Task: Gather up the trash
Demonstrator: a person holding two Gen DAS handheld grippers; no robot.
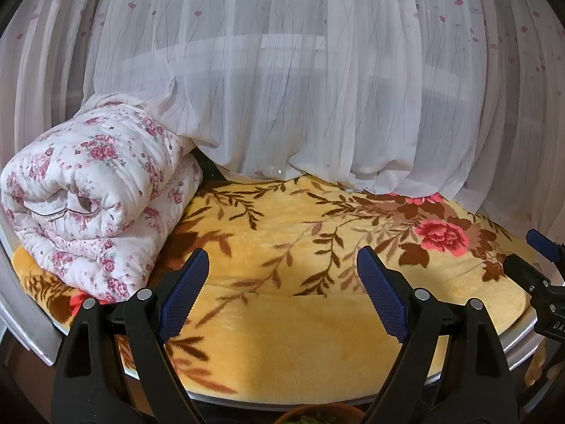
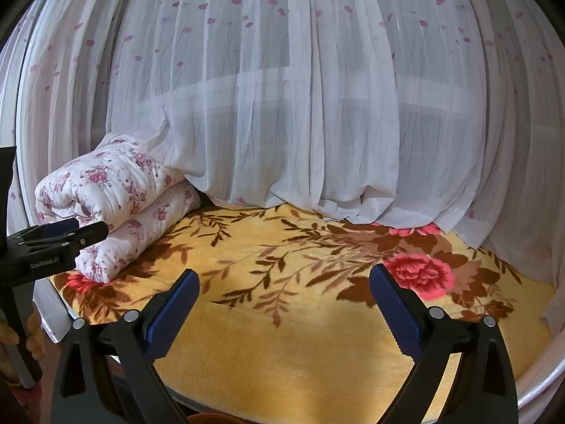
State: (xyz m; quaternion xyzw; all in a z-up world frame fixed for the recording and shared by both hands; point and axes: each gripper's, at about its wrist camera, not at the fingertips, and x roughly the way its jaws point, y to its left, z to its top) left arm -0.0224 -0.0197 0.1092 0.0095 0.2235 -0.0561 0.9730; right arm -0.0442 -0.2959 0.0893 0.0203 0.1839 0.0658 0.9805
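Observation:
No piece of trash shows in either view. My left gripper (image 1: 282, 252) stands open over a yellow floral blanket (image 1: 282, 318), with nothing between its blue pads (image 1: 183, 289). My right gripper (image 2: 284, 272) is open too and empty, above the same blanket (image 2: 282, 353). Each gripper shows at the edge of the other's view: the right gripper (image 1: 543, 247) at the far right, the left gripper (image 2: 70, 233) at the far left, with a hand (image 2: 33, 332) below it.
A folded white quilt with pink flowers (image 1: 91, 205) (image 2: 113, 208) lies on the blanket's left end. A sheer white curtain (image 1: 300, 88) (image 2: 300, 106) hangs behind and drapes onto the blanket. A brown pot rim (image 1: 317, 411) shows at the bottom edge.

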